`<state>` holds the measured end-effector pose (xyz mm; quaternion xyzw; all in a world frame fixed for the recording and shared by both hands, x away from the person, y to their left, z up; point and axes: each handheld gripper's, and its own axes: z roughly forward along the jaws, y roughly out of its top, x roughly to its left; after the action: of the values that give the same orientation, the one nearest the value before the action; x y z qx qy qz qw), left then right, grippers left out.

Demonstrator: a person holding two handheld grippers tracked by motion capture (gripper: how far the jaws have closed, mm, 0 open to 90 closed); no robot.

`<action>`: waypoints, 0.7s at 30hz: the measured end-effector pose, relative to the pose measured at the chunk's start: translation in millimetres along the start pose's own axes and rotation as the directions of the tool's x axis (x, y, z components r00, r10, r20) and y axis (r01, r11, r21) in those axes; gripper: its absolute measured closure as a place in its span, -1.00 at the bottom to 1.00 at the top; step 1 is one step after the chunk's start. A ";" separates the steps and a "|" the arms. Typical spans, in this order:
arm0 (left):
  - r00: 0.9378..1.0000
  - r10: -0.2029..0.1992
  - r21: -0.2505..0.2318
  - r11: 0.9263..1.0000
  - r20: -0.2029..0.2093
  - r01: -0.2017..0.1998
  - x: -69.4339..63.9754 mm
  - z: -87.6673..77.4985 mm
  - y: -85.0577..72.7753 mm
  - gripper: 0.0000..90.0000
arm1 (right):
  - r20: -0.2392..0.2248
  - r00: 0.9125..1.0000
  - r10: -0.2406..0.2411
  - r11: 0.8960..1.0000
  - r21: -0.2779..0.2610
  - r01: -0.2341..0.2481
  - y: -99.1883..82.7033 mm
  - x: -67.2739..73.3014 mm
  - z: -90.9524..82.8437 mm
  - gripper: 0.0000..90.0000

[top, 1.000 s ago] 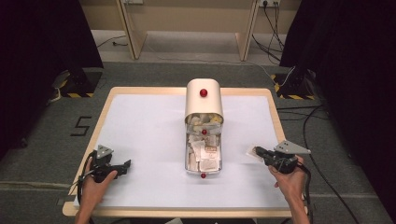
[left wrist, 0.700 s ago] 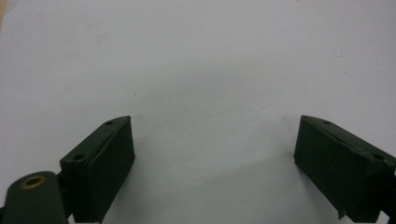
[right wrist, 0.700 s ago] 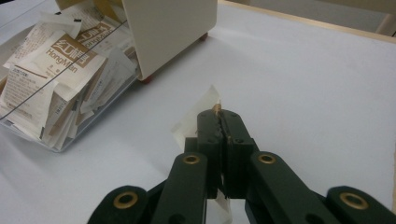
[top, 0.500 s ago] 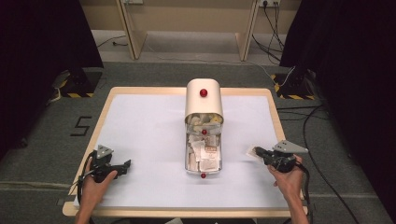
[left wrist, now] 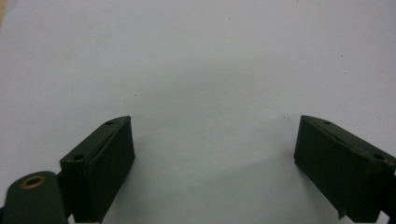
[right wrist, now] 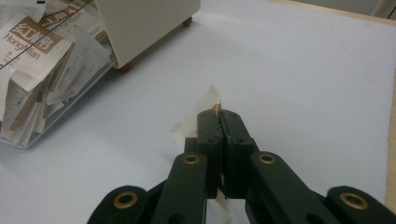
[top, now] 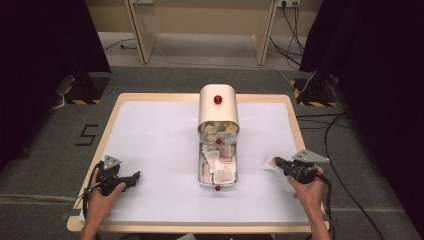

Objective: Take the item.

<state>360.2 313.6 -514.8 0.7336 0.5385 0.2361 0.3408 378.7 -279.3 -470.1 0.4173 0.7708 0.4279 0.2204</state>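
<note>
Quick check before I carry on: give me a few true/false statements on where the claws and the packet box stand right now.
1. The right claw is shut on a packet. True.
2. The left claw grips a packet. False: it is open over bare table.
3. The clear drawer is pulled out, holding packets. True.
4. The cream box lies at the table's left edge. False: it sits mid-table, toward the far side.

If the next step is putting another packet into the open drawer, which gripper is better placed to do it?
Probably right. The right gripper is shut on a packet, off the drawer's right side. The left gripper is open with nothing between its jaws, over bare tabletop.
</note>
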 end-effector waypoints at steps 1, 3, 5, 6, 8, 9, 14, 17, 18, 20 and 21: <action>1.000 0.000 0.000 1.000 0.000 0.000 0.0 0.0 0.0 -0.75 | 0.002 1.000 0.002 1.000 0.001 -0.002 -0.3 -1.1 0.6 0.96; 1.000 0.000 0.000 1.000 0.000 0.000 0.0 0.0 0.0 -0.75 | 0.004 1.000 0.001 1.000 0.002 -0.001 -0.6 -1.6 1.0 0.96; 1.000 0.000 0.000 1.000 0.000 0.000 0.0 0.0 0.0 -0.75 | 0.006 1.000 0.004 1.000 0.006 -0.004 -1.3 -2.9 2.5 0.96; 1.000 0.000 0.000 1.000 0.000 0.000 0.0 0.0 0.0 -0.75 | 0.006 1.000 0.004 1.000 0.006 -0.004 -1.3 -2.9 2.5 0.96; 1.000 0.000 0.000 1.000 0.000 0.000 0.0 0.0 0.0 -0.75 | 0.010 1.000 0.005 1.000 0.008 -0.005 -1.6 -4.1 3.6 0.96; 1.000 0.000 0.000 1.000 0.000 0.000 0.0 0.0 0.0 -0.75 | 0.012 1.000 0.006 1.000 0.008 -0.006 -1.6 -4.5 3.9 0.96; 1.000 0.000 0.000 1.000 -0.001 0.000 0.0 0.0 0.0 -0.75 | 0.018 1.000 0.009 1.000 0.005 -0.009 -0.9 -6.6 5.8 0.96; 1.000 0.000 0.000 1.000 0.000 0.000 0.0 0.0 0.0 -0.75 | 0.020 1.000 0.014 1.000 0.010 -0.015 -1.2 -7.9 8.6 0.96; 1.000 0.000 0.000 1.000 0.000 0.000 0.0 0.0 0.0 -0.75 | 0.020 1.000 0.014 1.000 0.010 -0.015 -1.2 -7.9 8.6 0.96; 1.000 0.000 0.000 1.000 0.000 0.000 0.0 0.0 0.0 -0.75 | 0.021 1.000 0.016 1.000 0.012 -0.017 -1.7 -8.6 9.8 0.96; 1.000 0.000 0.000 1.000 0.000 0.000 0.0 0.0 0.0 -0.75 | 0.024 1.000 0.015 1.000 0.015 -0.015 -2.2 -9.5 10.3 0.96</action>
<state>360.2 313.6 -514.7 0.7336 0.5385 0.2360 0.3407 390.1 -282.9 -477.6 0.4297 0.7681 0.4190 0.2232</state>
